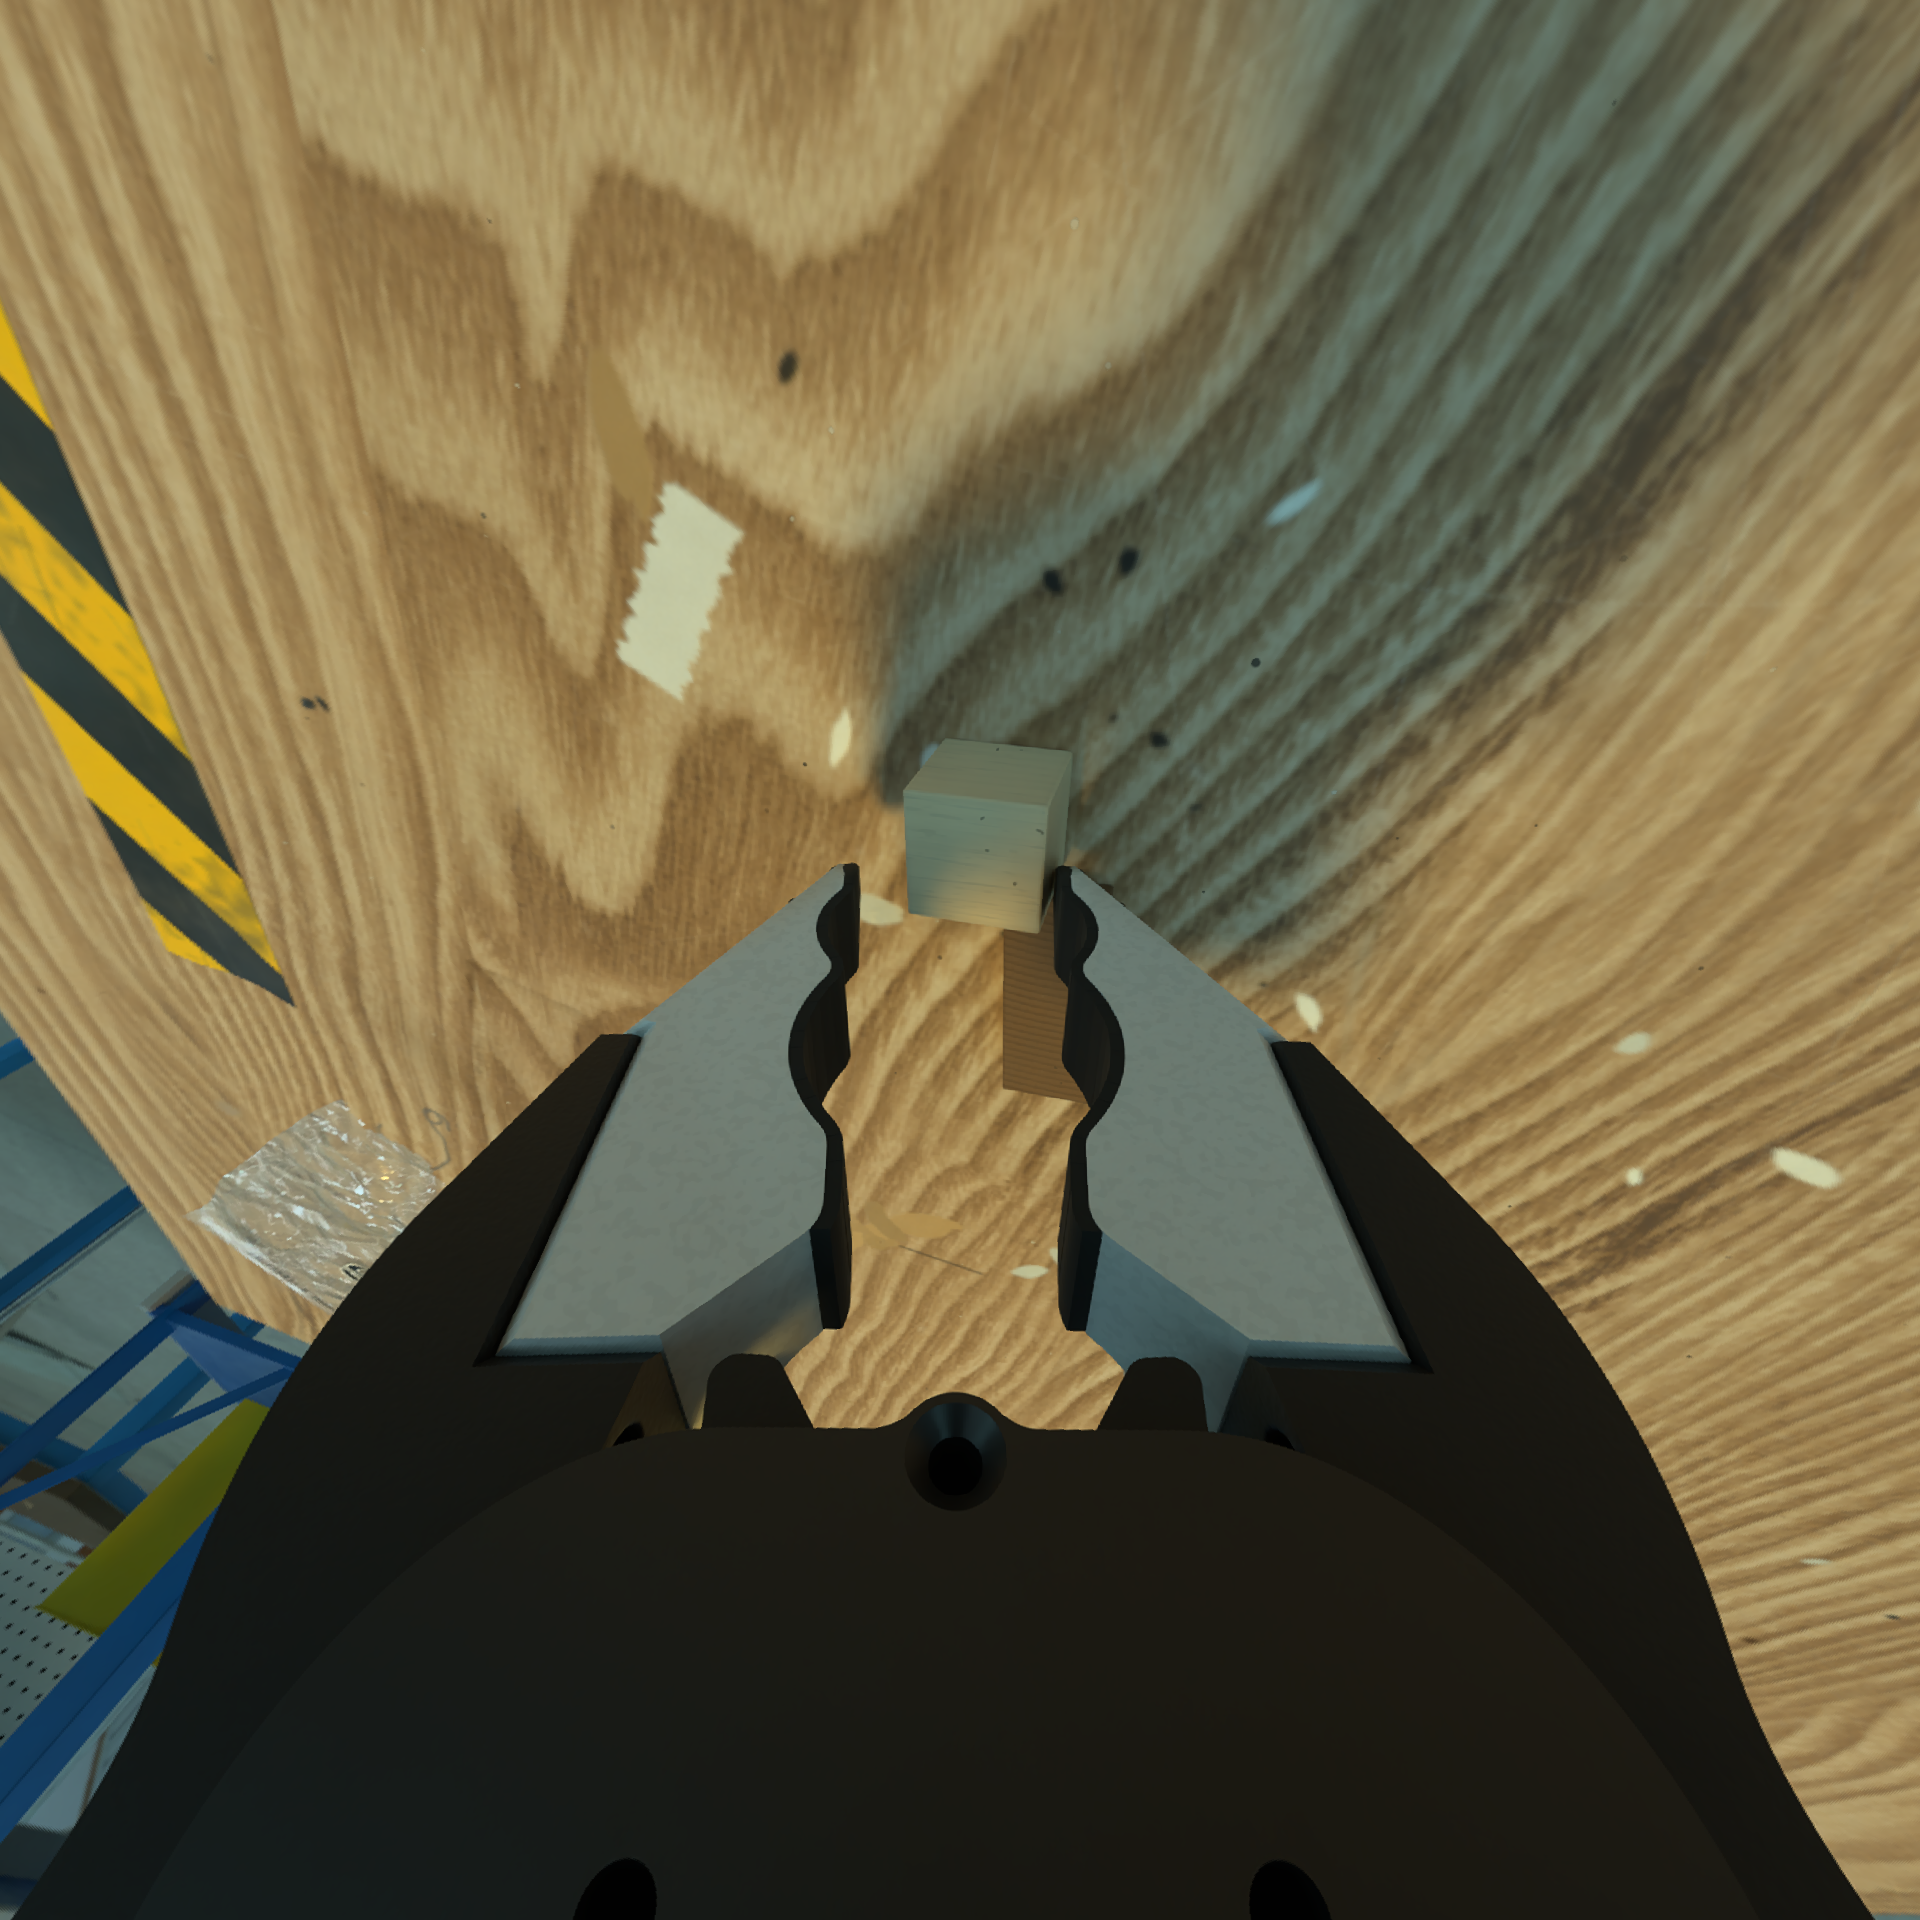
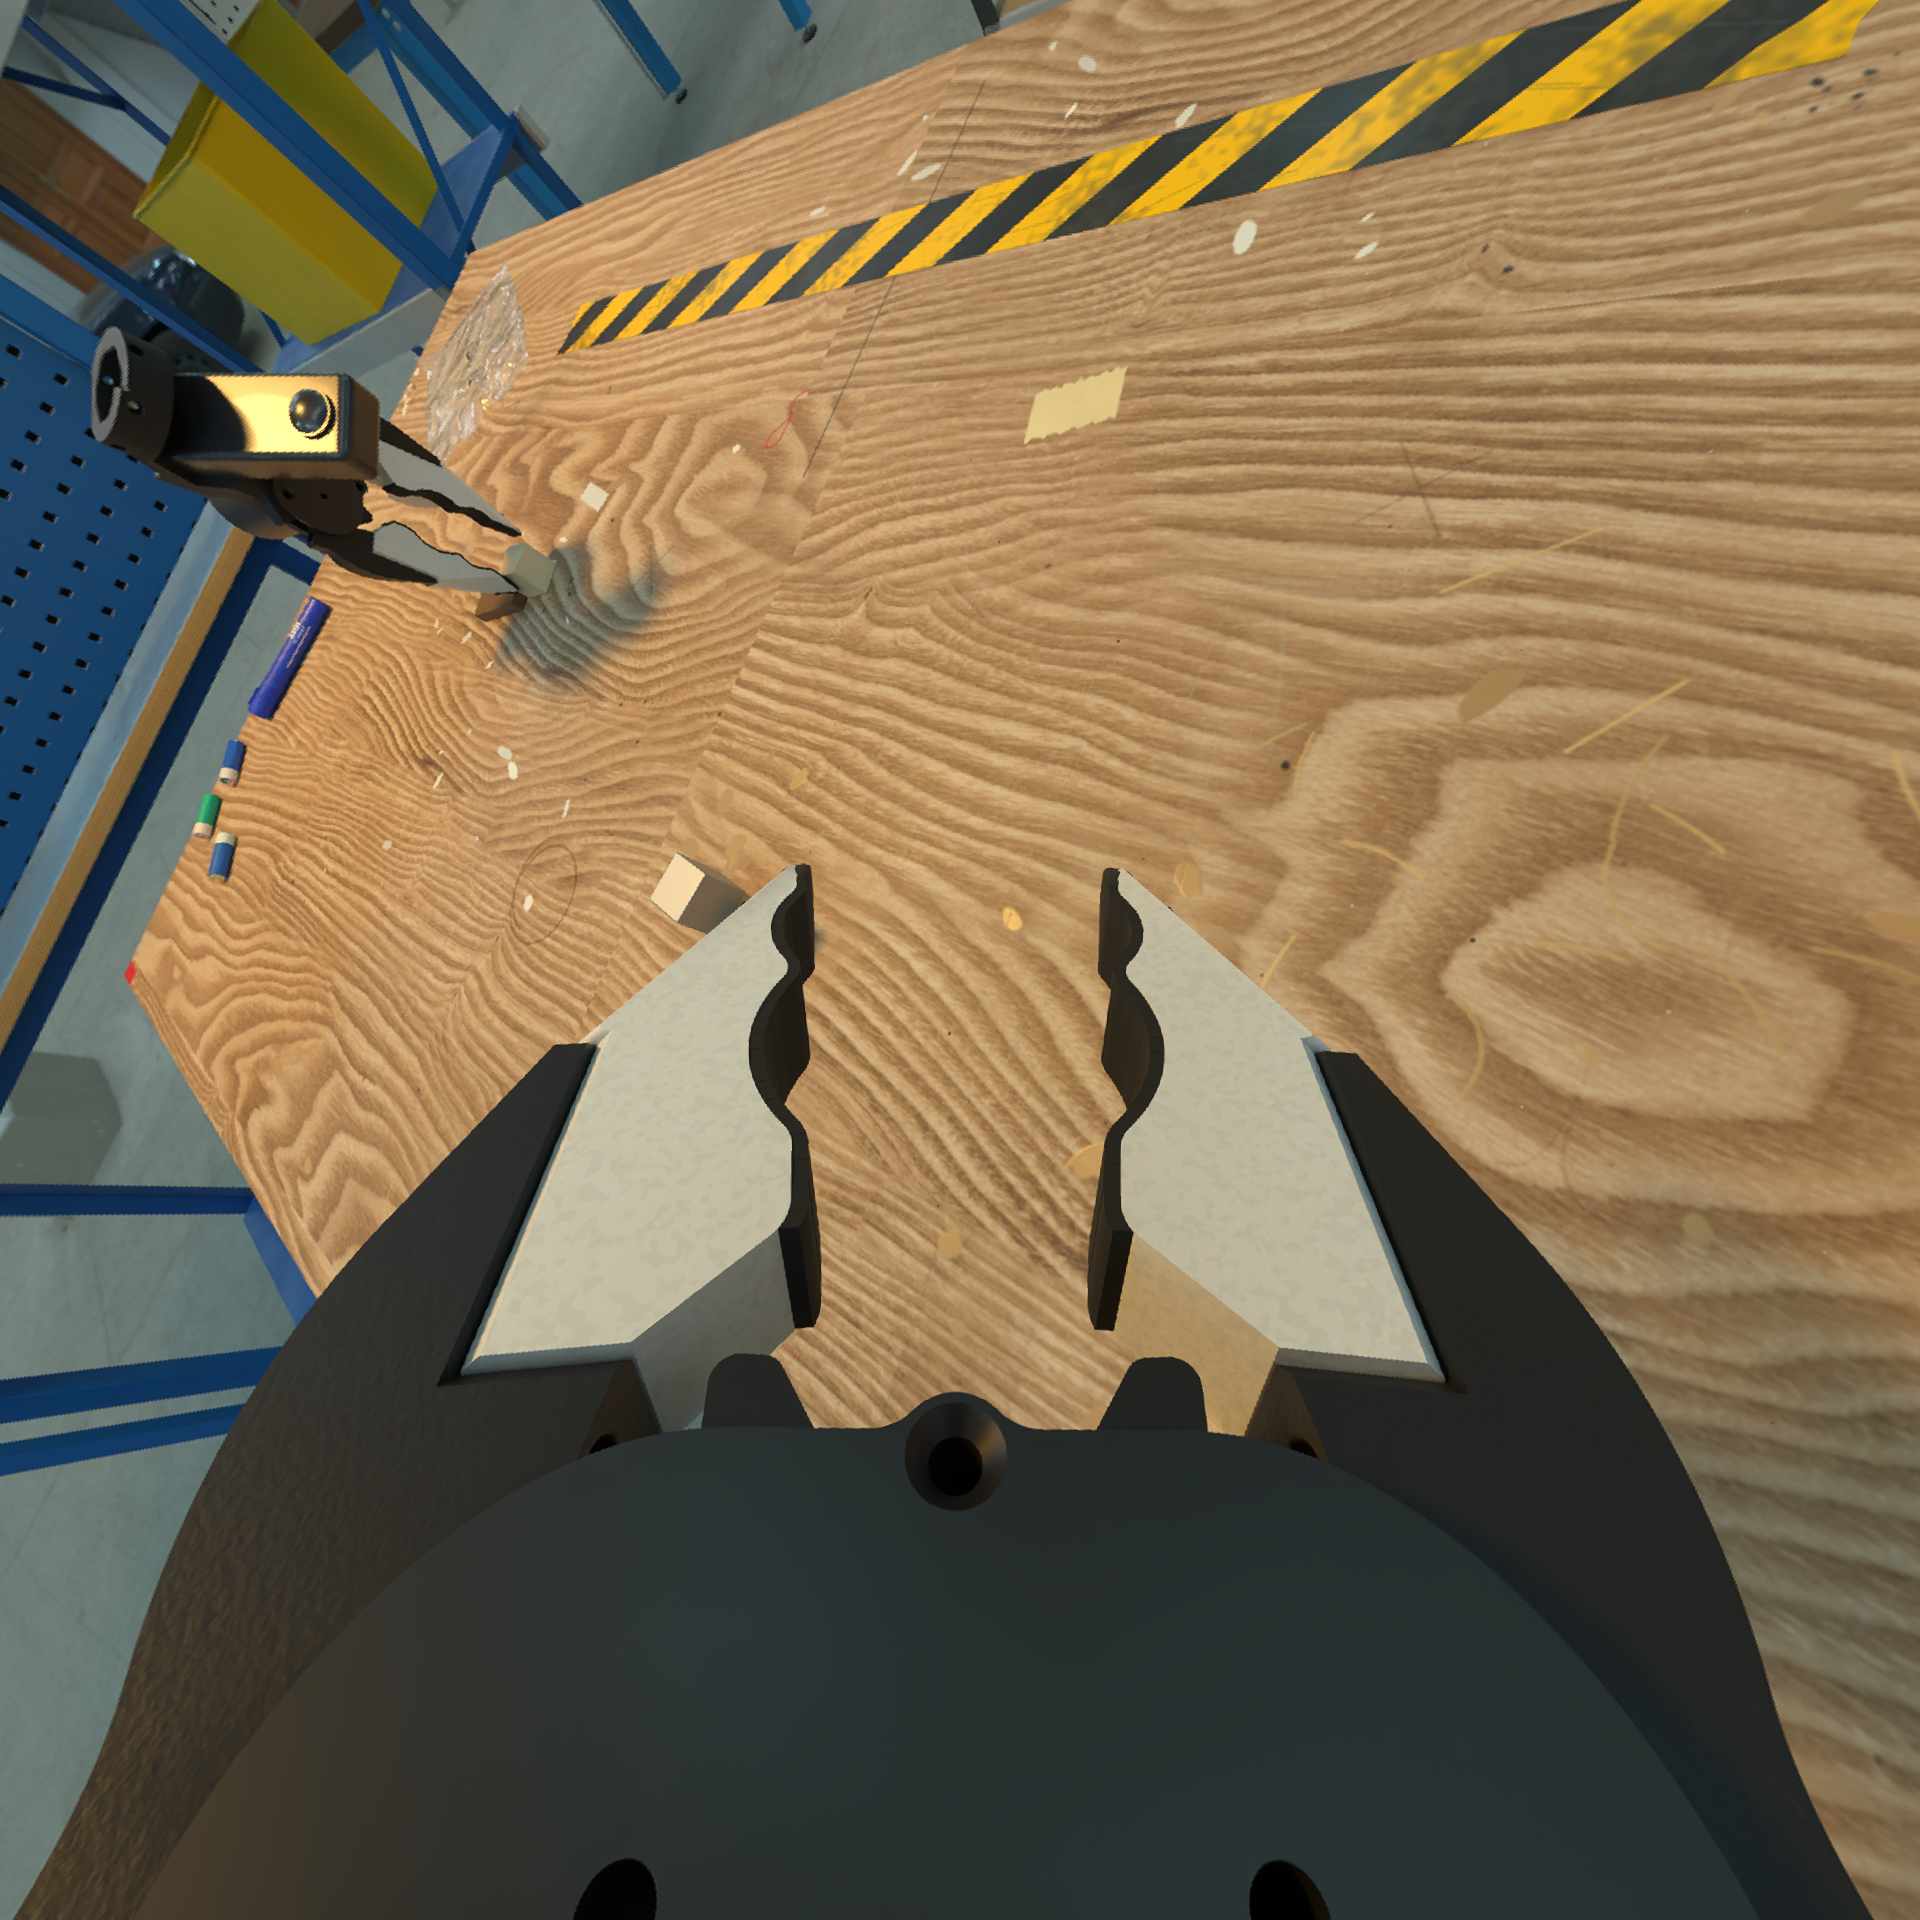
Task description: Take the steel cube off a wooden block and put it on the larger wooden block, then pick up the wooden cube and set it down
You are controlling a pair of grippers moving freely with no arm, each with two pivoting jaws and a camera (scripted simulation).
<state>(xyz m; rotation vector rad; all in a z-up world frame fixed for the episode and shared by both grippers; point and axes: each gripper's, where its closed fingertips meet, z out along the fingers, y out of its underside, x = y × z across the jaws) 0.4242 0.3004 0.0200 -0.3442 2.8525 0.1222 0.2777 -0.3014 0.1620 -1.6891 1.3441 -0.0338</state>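
left tongs [image 1: 956,883] part-spread just short of pale cube [image 1: 985,847], right tongs [image 2: 956,883] wide apart, empty

1. The left wrist view looks steeply down along its own fingers at the workbench [image 1: 1455,1039], very near the surface, with a pale cube [image 1: 985,836] just past the fingertips.
2. The right wrist view sits higher and farther back, looking obliquely across the bench towards the striped tape [image 2: 1143,166] and blue shelving [image 2: 94,582].
3. Both views share the pale cube [image 2: 532,569], the tape [image 1: 104,675] and the crumpled plastic [image 1: 312,1205].
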